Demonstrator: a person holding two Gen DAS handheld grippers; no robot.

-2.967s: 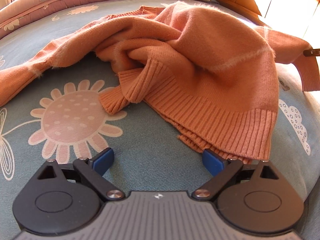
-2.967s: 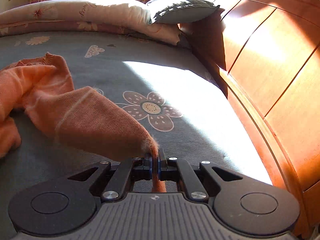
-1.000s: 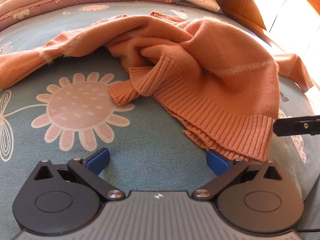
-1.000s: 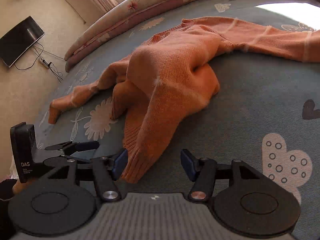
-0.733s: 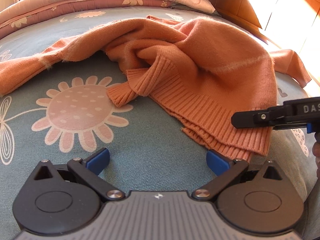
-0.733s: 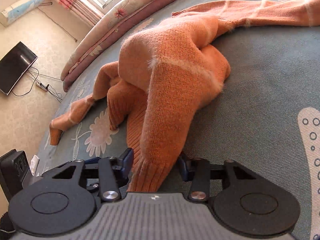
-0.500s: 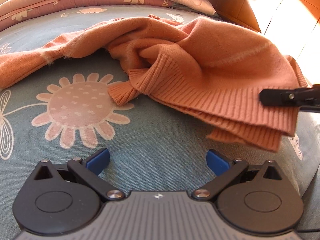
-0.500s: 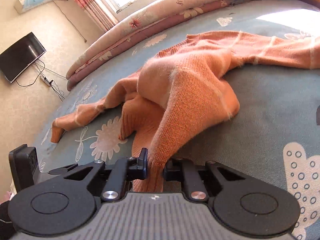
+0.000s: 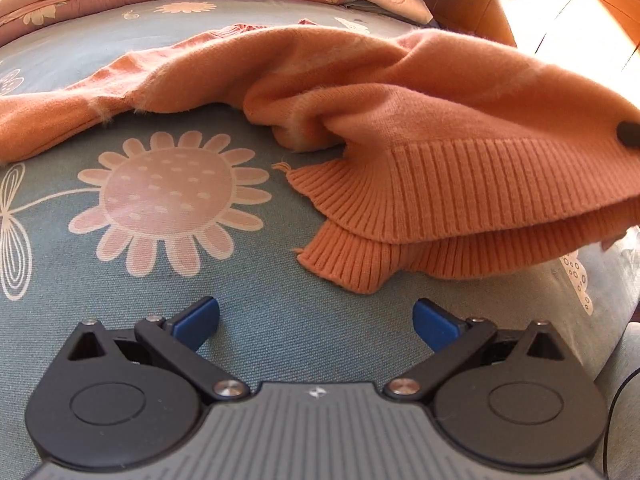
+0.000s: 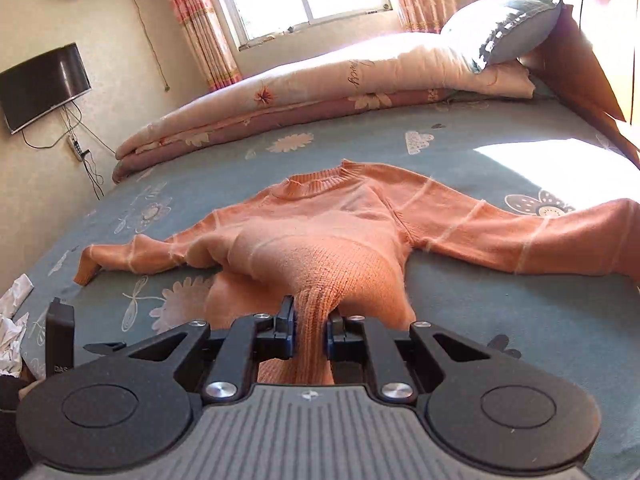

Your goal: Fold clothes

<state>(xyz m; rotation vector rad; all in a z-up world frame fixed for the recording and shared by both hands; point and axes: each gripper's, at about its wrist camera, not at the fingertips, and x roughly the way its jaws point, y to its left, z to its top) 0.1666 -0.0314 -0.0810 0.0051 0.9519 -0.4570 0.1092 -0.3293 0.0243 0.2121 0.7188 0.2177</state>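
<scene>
An orange knit sweater (image 10: 328, 232) lies on the blue-grey flowered bed sheet (image 9: 280, 320), collar at the far side, both sleeves spread out. My right gripper (image 10: 311, 332) pinches a bunch of its ribbed hem between the blue pads and holds it lifted off the bed; the jaws are opening slightly with the knit still pressed between them. In the left wrist view the raised hem (image 9: 460, 184) hangs at the right, a lower layer drooping onto the sheet. My left gripper (image 9: 316, 320) stands open just short of that hem, with nothing between its fingers.
A folded flowered quilt (image 10: 320, 88) and a pillow (image 10: 504, 32) lie along the bed's far side. The wooden headboard (image 9: 560, 8) rises at the right. A wall screen (image 10: 44, 84) hangs at the left, and white crumpled material (image 10: 12, 312) lies past the bed's left edge.
The right gripper shut on the sweater's hem and rose with it, so the hem lifted and the body stretched toward me. The left gripper stayed open in place.
</scene>
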